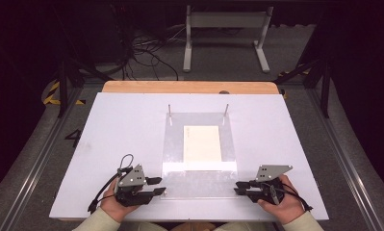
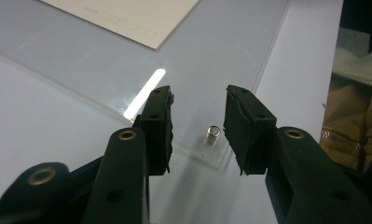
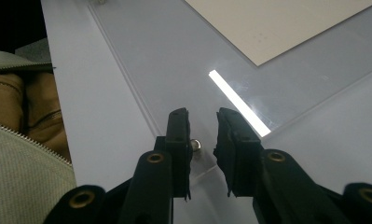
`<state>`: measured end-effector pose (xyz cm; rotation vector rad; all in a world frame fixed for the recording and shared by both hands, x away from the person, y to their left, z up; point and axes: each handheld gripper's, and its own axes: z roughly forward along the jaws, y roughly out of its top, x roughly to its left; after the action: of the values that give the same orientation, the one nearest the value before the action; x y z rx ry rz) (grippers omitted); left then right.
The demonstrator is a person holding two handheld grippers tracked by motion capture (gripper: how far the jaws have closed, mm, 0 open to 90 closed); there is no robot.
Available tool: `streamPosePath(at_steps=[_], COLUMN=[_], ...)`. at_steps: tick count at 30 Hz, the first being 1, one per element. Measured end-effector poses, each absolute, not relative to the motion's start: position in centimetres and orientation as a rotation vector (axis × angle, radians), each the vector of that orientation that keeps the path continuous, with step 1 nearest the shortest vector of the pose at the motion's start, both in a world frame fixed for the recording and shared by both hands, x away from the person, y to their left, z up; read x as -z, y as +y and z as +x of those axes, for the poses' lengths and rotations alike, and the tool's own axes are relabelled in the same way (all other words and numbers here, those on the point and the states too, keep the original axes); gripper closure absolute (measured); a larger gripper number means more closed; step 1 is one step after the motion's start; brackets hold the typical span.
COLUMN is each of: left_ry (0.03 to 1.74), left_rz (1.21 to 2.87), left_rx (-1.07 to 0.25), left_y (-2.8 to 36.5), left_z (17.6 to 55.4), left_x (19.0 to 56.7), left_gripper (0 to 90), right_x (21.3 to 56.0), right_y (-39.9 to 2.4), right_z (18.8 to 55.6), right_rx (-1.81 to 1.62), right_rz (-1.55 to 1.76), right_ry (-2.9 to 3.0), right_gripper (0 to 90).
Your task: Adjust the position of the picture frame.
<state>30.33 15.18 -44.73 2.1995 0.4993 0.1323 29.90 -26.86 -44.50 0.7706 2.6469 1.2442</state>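
A clear acrylic plate (image 1: 199, 180) lies on the white board (image 1: 122, 134), with a cream sheet of paper (image 1: 202, 143) at its middle. My left gripper (image 1: 158, 186) rests at the plate's near left corner. Its jaws (image 2: 198, 107) are open, and a small metal peg (image 2: 213, 135) stands upright on that corner just beyond the gap, touching neither pad. My right gripper (image 1: 238, 187) sits at the near right corner. It is open by a narrow gap (image 3: 202, 119), and a second small peg (image 3: 196, 145) stands close beside its left jaw, not pinched.
Two thin metal pins (image 1: 170, 114) (image 1: 226, 113) rise at the plate's far corners. A wooden table edge (image 1: 189, 87) shows behind the board. On the floor beyond are a white stand (image 1: 225, 33) and cables (image 1: 146, 53). A sleeve and a brown garment (image 3: 30, 116) lie near the board's front edge.
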Motion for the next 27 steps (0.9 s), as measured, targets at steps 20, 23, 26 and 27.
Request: streamPosePath(at_steps=[20,23,26,27], left_ry=[0.463,0.448,0.435,0.424], left_rz=[2.314,2.317,2.325,2.334], left_rx=[-0.043,0.002,0.018,0.021], left_y=[13.7,13.8,13.9,13.9], left_z=[29.5,28.9,28.2,28.0], left_x=[45.6,45.6,45.6,45.5], left_gripper=[83.6,83.5,83.4,83.4], right_x=[45.1,45.2,45.1,45.1], right_y=[-26.2,-26.2,-26.2,-26.2], right_z=[29.0,27.9,27.1,26.9], right_rx=[-1.232,-1.243,-1.239,-1.234], right_rz=[0.742,0.732,0.714,0.708], right_ry=[2.715,2.731,2.753,2.759], right_gripper=[82.9,82.9,82.9,82.9])
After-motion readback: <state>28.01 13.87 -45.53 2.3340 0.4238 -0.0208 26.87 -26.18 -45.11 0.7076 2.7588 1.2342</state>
